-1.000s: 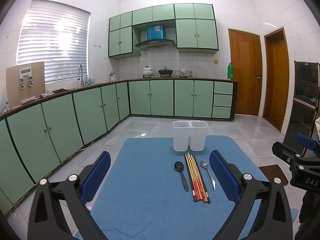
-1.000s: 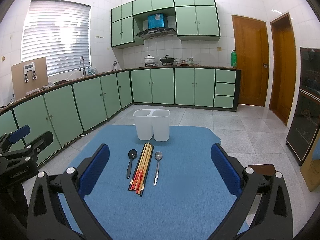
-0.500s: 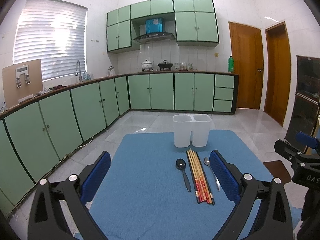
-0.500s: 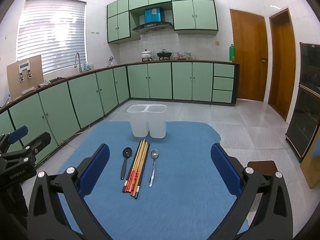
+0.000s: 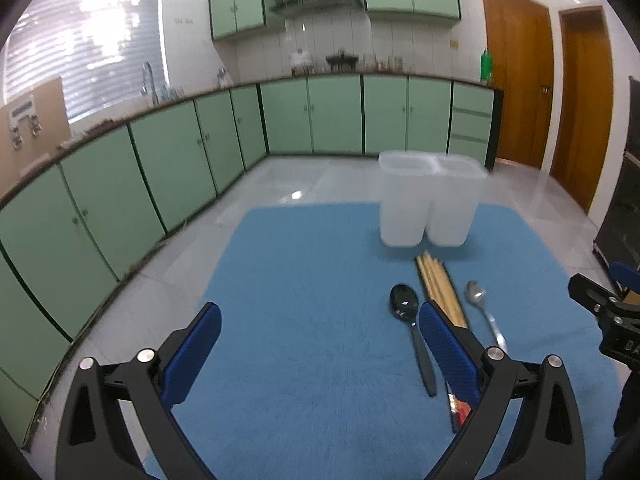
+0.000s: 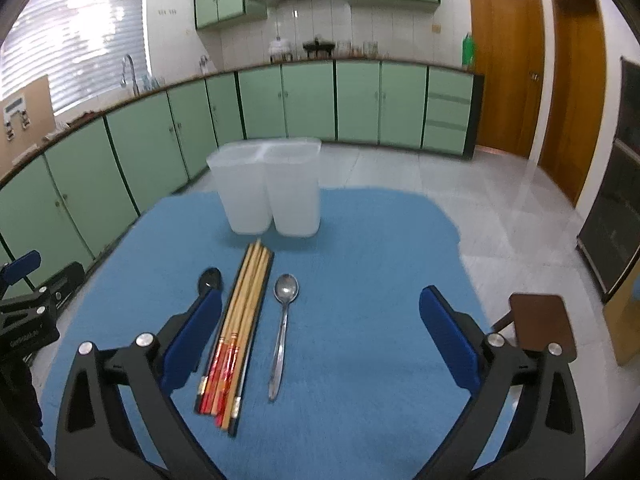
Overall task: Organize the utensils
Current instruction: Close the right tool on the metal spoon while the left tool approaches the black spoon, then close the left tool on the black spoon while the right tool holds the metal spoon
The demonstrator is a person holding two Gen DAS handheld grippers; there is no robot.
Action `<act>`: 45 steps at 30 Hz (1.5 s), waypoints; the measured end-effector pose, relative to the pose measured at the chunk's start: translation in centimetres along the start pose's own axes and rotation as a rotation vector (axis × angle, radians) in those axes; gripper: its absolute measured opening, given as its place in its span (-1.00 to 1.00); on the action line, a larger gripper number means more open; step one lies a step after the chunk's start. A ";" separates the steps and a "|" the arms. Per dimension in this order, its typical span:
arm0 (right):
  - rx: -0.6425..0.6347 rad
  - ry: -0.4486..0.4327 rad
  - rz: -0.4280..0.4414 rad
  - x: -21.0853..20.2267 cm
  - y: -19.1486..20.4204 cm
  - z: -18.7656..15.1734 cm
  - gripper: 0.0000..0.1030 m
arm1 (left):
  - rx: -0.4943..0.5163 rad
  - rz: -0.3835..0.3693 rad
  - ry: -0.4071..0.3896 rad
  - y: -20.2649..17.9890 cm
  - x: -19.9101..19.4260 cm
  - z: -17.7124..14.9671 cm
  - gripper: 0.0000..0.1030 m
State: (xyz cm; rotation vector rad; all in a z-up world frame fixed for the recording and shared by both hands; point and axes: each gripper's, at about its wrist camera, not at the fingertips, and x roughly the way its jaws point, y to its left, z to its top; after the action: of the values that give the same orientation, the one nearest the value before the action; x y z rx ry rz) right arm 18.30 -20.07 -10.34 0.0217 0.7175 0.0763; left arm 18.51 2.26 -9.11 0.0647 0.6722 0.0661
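A white two-compartment holder (image 5: 430, 200) (image 6: 272, 188) stands at the far side of a blue mat (image 5: 320, 320) (image 6: 360, 320). In front of it lie a black spoon (image 5: 412, 328) (image 6: 210, 280), a bundle of chopsticks (image 5: 440, 292) (image 6: 240, 320) and a metal spoon (image 5: 482, 312) (image 6: 282, 328), side by side. My left gripper (image 5: 320, 352) is open and empty above the mat, left of the utensils; its right finger overlaps the chopsticks. My right gripper (image 6: 320, 344) is open and empty above the metal spoon's handle.
Green kitchen cabinets (image 5: 160, 160) run along the left and back. Wooden doors (image 6: 508, 72) stand at the back right. A dark cabinet (image 6: 616, 208) and a brown stool (image 6: 540, 320) are to the right of the table.
Both grippers have moved forward and down toward the mat. The utensils and holder look larger and nearer. Both grippers stay open.
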 end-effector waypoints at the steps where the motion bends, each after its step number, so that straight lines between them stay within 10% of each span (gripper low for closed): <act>1: -0.002 0.019 0.000 1.2 0.2 0.1 0.82 | 0.000 -0.004 0.020 -0.1 1.1 0.0 0.84; 24: -0.032 0.235 -0.002 13.5 2.7 -0.3 0.17 | 0.011 -0.022 0.201 -1.0 10.8 -1.3 0.75; 31: -0.061 0.226 0.038 13.5 3.5 0.0 -0.46 | 0.008 -0.054 0.211 -2.1 11.7 -0.7 0.75; 45: -0.031 0.223 0.048 13.7 0.6 0.9 -0.46 | 0.035 -0.106 0.239 -6.1 15.2 0.8 0.76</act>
State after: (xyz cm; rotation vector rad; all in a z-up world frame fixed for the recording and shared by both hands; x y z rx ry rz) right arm 29.14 -18.37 -18.57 0.0006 0.9390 0.1369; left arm 31.05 -2.60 -18.41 0.0553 0.9149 -0.0404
